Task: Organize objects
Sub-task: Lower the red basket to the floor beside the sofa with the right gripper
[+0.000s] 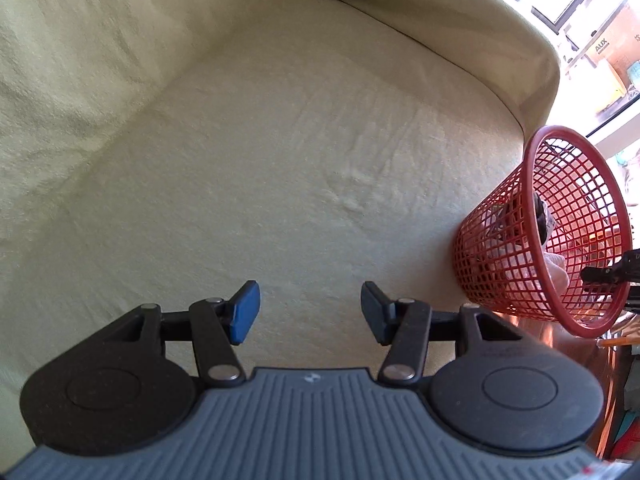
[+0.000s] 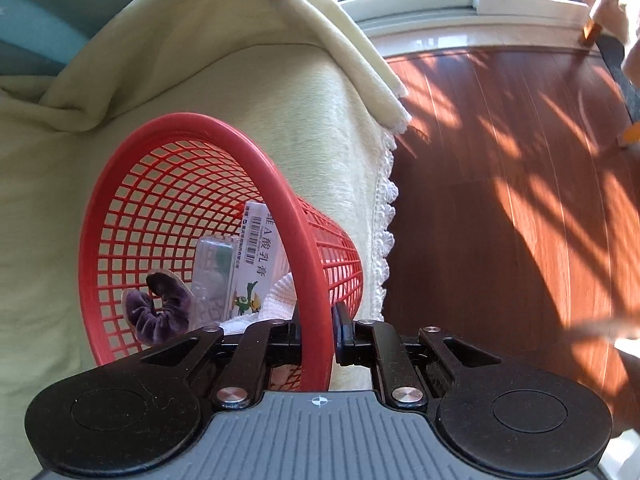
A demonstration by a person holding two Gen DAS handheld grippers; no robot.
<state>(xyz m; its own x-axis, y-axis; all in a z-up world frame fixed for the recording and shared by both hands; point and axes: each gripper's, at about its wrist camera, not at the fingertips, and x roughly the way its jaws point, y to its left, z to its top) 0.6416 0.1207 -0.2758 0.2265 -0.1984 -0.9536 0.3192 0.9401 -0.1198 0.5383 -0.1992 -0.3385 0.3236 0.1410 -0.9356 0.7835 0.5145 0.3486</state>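
Item: red basket [image 2: 224,216], lower centre, rim clamped in my right gripper [image 2: 316,332]; left gripper [image 1: 310,312] apart, empty; I judged next: set basket upright.

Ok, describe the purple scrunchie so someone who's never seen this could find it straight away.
Start at the sofa draped in a pale yellow cover, then find the red mesh basket on its seat, which the right gripper grips by the rim. The scrunchie lies inside, left of a clear packet and a printed box. It is the only soft, gathered purple ring among them.
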